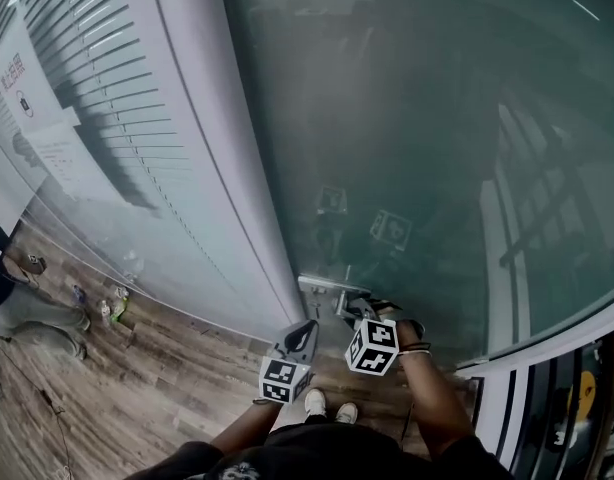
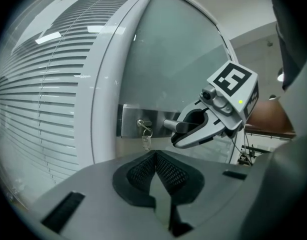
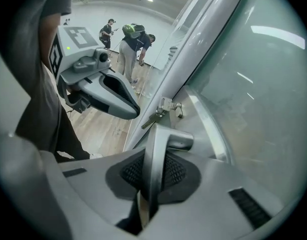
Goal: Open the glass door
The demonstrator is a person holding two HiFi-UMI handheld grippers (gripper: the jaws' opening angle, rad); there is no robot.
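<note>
The glass door (image 1: pixel 407 118) stands ahead, with a metal lock plate (image 2: pixel 138 120) at its left edge. A key (image 2: pixel 145 135) hangs from the lock. The silver lever handle (image 3: pixel 161 144) runs between the pads of my right gripper (image 3: pixel 153 159), which is shut on it. In the head view the right gripper (image 1: pixel 362 308) sits at the handle (image 1: pixel 327 288). My left gripper (image 2: pixel 156 156) is shut with nothing in it; it hangs a little short of the lock plate, to the left of the right gripper (image 2: pixel 193 129). In the head view the left gripper (image 1: pixel 302 340) is beside the right.
A white door frame (image 1: pixel 202 118) and a blind-covered window (image 1: pixel 107 98) lie left of the door. Wooden floor (image 1: pixel 167 358) is below, with my shoes (image 1: pixel 327 405) on it. People stand far down the hall (image 3: pixel 131 44). Another person's legs (image 1: pixel 27 313) are at the left.
</note>
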